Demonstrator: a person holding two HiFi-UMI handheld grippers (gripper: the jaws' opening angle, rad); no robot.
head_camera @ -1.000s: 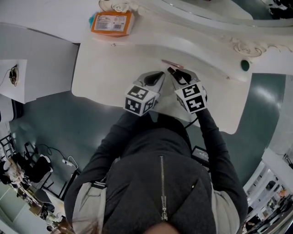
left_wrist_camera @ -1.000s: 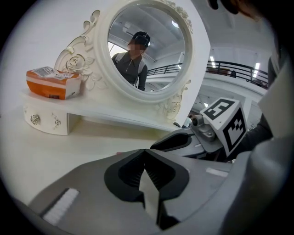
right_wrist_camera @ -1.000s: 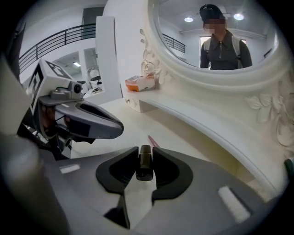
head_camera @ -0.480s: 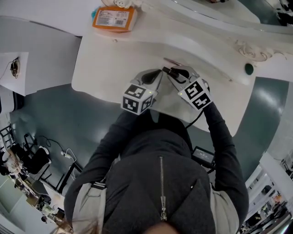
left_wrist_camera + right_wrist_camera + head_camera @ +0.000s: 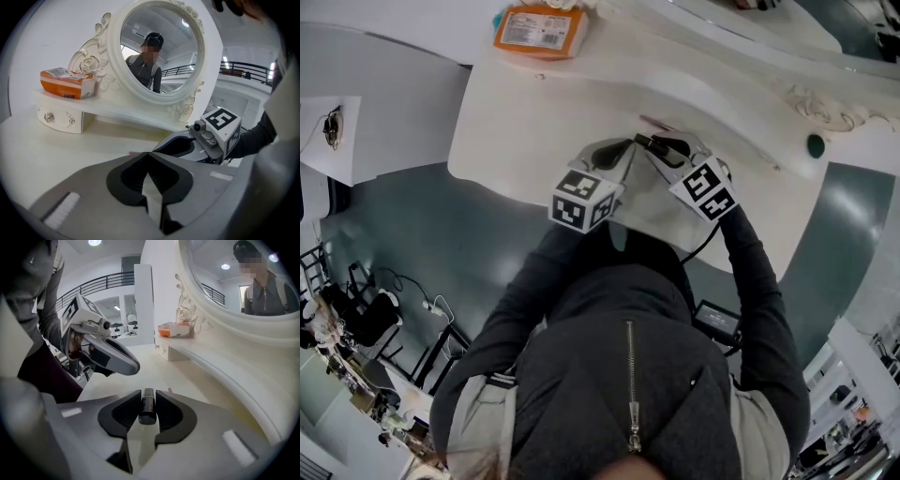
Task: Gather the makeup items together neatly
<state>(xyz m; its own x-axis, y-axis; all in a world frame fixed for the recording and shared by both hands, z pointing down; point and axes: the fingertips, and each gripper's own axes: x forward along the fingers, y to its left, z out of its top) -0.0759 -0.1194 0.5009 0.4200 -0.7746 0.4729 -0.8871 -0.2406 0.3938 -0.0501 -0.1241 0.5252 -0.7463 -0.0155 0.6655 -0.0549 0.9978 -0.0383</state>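
- My right gripper pinches a black lipstick tube; my left gripper is closed, empty.
- Carrying step, I judge; next, set it neatly beside the pink stick.

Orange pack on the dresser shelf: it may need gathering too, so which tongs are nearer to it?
Left. The left tongs sit below-right of the orange pack; the right tongs, gripping a black tube, lie farther right.

packet: orange | table: cream-white | tube: glossy black | mirror frame: white, floral scrollwork
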